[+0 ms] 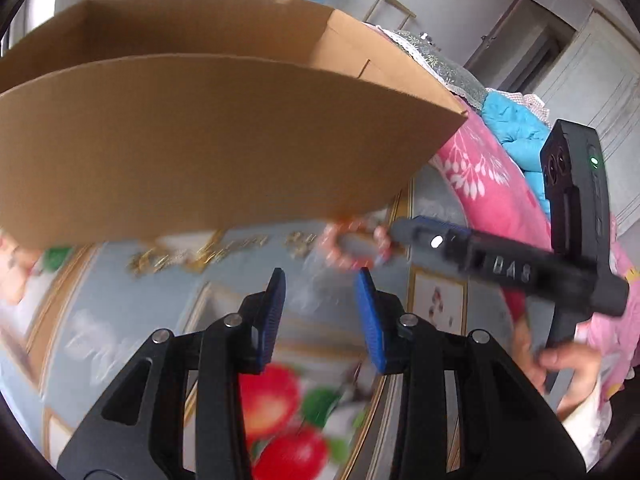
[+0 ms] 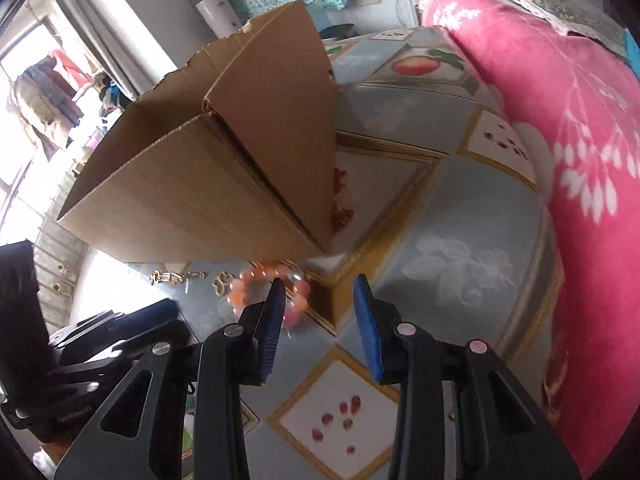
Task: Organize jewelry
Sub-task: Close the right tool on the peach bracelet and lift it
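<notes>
An open cardboard box (image 1: 208,132) stands on a blue patterned cloth (image 1: 160,320); it also shows in the right wrist view (image 2: 224,168). An orange-pink bead bracelet (image 2: 268,294) lies on the cloth beside the box's front corner, blurred; it also shows in the left wrist view (image 1: 352,240). Gold chain pieces (image 2: 180,278) lie left of it, also blurred along the box's base in the left wrist view (image 1: 200,252). My left gripper (image 1: 322,312) is open and empty above the cloth. My right gripper (image 2: 320,312) is open, its left finger just in front of the bracelet; its body shows in the left wrist view (image 1: 500,264).
A pink floral blanket (image 2: 560,120) runs along the right side, with blue fabric (image 1: 516,128) behind it. My left gripper's body (image 2: 100,352) shows at the lower left of the right wrist view. A window and hanging clothes (image 2: 48,96) are far left.
</notes>
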The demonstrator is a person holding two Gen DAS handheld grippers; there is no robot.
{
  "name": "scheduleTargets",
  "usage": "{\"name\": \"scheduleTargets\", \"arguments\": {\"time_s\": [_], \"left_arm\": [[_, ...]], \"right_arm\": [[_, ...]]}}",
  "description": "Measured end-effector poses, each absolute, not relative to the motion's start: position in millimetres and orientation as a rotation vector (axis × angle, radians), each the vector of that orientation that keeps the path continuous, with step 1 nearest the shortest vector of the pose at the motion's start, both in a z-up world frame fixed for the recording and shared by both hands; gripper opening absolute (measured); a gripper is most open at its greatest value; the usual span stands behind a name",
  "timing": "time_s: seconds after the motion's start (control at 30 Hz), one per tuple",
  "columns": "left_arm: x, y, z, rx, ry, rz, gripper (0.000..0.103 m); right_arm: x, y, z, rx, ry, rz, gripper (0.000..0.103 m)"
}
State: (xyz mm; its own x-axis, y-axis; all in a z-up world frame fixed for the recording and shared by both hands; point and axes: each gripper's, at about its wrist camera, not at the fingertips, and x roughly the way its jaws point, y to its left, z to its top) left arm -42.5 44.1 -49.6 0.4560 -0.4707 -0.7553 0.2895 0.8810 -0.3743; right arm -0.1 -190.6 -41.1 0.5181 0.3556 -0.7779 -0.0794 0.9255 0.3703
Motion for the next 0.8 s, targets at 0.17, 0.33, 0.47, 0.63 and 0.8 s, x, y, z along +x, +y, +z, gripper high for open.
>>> {"name": "scheduleTargets", "arguments": {"time_s": [0.17,0.33,0.47,0.63,0.8], "left_arm": [[-25,28,-60,-0.213,1.005,-0.456,0.026],[-23,20,-64,-0.195,0.985,-0.429,0.018],[-25,15,-64,-0.166,0.965,-0.385,0.010],[-28,9,-62,-0.120,0.943,-0.367,0.008],[-34,11,-53,-0.113,0.945,-0.378,0.008]], "right_arm": [[8,-186,-49,0.292,0.984,0.300,0.035],[6,-175,-47,0.184,0.973,0.258,0.025],[3,-167,-47,0.162,0.984,0.269,0.010],[1,-157,-44,0.108,0.992,0.245,0.010],[-9,-162,-40,0.190,0.981,0.278,0.010]]}}
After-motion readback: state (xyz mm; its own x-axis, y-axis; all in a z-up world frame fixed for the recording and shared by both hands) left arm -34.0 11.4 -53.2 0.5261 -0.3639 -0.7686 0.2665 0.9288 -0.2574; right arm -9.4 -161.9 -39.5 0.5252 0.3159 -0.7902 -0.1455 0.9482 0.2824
